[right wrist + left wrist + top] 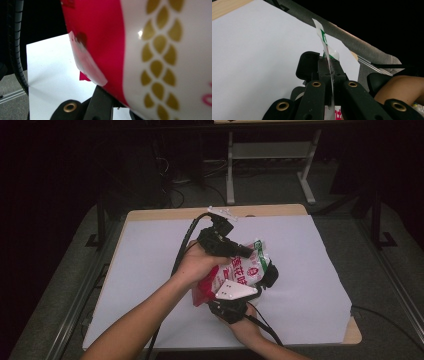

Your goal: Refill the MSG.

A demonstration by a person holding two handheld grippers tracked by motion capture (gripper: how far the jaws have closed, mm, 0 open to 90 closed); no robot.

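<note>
Currently the left tongs [329, 72] are clamped together on the green-printed top edge of the snack bag [240, 270], held above the middle of the bench [310, 270]. Right tongs [231, 306] sit under the bag's red bottom; the right gripper view is blocked by the bag [150, 55], so whether they grip cannot be told. White bench surface lies free on all sides.
</note>
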